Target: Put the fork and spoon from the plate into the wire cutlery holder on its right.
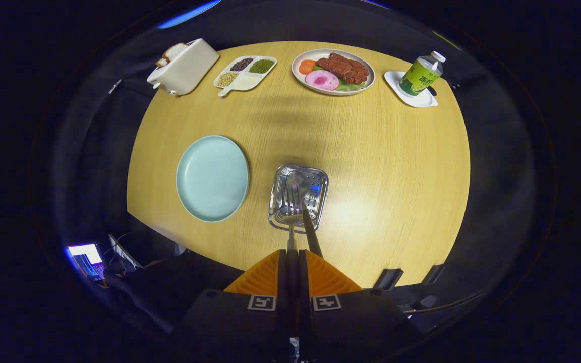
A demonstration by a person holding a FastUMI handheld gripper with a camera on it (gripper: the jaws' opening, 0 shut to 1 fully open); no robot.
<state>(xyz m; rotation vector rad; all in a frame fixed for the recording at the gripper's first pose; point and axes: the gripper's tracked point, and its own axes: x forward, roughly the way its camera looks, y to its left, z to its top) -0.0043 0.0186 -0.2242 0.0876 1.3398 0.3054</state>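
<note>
Two fingers of my gripper (293,254) are pressed together on the handle of the fork (290,212), whose tines point into the wire cutlery holder (321,177) just ahead. A dark-handled spoon (304,201) already stands in that holder. The pale blue plate (212,177) lies bare to its left on the wooden table (396,161).

Jaws (293,250) clamping fork (290,212) over holder (321,176)
</note>
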